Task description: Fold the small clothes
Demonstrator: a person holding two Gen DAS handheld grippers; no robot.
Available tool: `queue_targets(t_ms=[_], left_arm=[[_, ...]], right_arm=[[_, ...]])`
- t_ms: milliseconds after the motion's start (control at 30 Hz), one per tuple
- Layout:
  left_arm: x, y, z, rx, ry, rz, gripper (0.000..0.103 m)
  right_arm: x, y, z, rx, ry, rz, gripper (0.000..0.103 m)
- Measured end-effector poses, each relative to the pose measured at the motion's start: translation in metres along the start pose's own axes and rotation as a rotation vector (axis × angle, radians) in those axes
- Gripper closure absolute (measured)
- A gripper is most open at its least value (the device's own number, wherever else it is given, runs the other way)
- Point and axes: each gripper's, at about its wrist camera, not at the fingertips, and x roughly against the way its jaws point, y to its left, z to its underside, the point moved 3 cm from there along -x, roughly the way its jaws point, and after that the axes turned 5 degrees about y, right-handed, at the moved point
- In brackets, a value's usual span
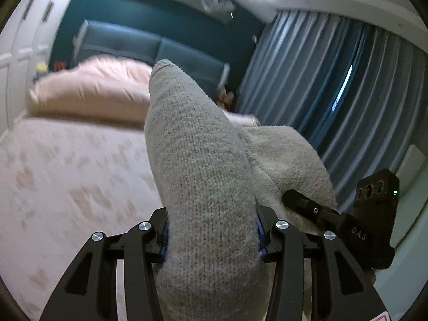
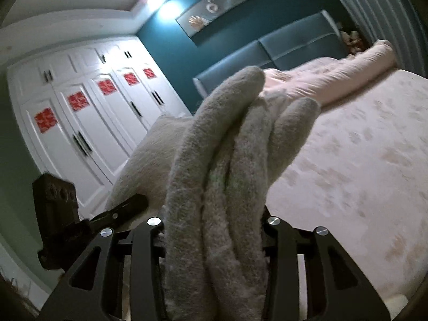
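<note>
The black two-finger left gripper [image 1: 211, 232] was clamped on a grey knitted garment [image 1: 198, 165], its jaws partly closed around the thick fabric. Close beside it, the matching black right gripper [image 2: 214, 230] pinched bunched folds of the same cloth, angled slightly downward.

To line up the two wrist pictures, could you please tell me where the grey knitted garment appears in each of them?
Left wrist view: the grey knitted garment fills the centre, clamped in the left gripper, stretching right to the right gripper.
Right wrist view: bunched folds of it rise from the right gripper at centre; the rest runs left.
Shared landmark: the teal headboard behind the pink bed.
</note>
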Motion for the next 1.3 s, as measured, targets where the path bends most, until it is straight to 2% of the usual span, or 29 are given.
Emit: queue_targets(t_ms=[100,167,200,233,300,333,367,433,500,633,767,833,967,1067,1100,1133,1167,1233,1300], left_arm=[[0.004,0.040,-0.009,0.026,0.002,-0.070,0.053],[-0.012,0.081,0.001,0.077,0.054,-0.132,0.044],[-0.024,0.105,0.014,0.114,0.088,-0.184,0.034],[-0.034,0.124,0.027,0.136,0.117,-0.237,0.032],[-0.061,0.172,0.075,0.179,0.247,-0.416,0.035],[-0.067,0.187,0.098,0.201,0.310,-0.464,0.038],[-0.066,0.200,0.124,0.249,0.353,-0.472,0.039],[-0.052,0.208,0.156,0.341,0.348,-0.419,0.039],[-0.044,0.208,0.169,0.391,0.344,-0.386,0.039],[-0.048,0.202,0.174,0.414,0.350,-0.343,0.037],[-0.061,0.212,0.153,0.440,0.313,-0.309,0.037],[-0.064,0.216,0.141,0.440,0.296,-0.293,0.028],[-0.093,0.247,0.134,0.486,0.322,-0.324,0.027],[-0.112,0.270,0.140,0.589,0.333,-0.232,0.026],[-0.116,0.275,0.140,0.620,0.329,-0.201,0.028],[-0.119,0.278,0.139,0.635,0.319,-0.174,0.034],[-0.122,0.278,0.134,0.627,0.306,-0.152,0.040],[-0.123,0.273,0.122,0.573,0.291,-0.142,0.054],[-0.115,0.263,0.104,0.529,0.254,-0.103,0.057]], right_arm=[[-0.044,0.005,-0.005,0.002,0.035,0.002,0.057],[-0.093,-0.015,0.013,-0.036,0.110,0.074,0.048],[-0.106,-0.027,0.023,-0.060,0.147,0.107,0.045],[-0.127,-0.043,0.039,-0.086,0.207,0.164,0.044],[-0.156,-0.083,0.089,-0.147,0.336,0.363,0.044],[-0.158,-0.093,0.106,-0.176,0.371,0.403,0.045],[-0.153,-0.107,0.134,-0.241,0.406,0.404,0.045],[-0.139,-0.116,0.164,-0.310,0.425,0.372,0.045],[-0.124,-0.117,0.179,-0.295,0.446,0.398,0.045],[-0.127,-0.111,0.158,-0.238,0.433,0.401,0.041],[-0.160,-0.107,0.128,-0.202,0.418,0.397,0.028],[-0.183,-0.107,0.120,-0.166,0.433,0.411,0.024],[-0.233,-0.120,0.126,-0.190,0.514,0.398,0.023],[-0.258,-0.135,0.137,-0.280,0.548,0.363,0.019],[-0.262,-0.135,0.137,-0.286,0.538,0.359,0.021],[-0.266,-0.133,0.135,-0.274,0.533,0.345,0.049],[-0.272,-0.127,0.131,-0.266,0.557,0.286,0.065],[-0.272,-0.114,0.116,-0.231,0.541,0.278,0.072],[-0.257,-0.087,0.088,-0.160,0.455,0.192,0.074]])
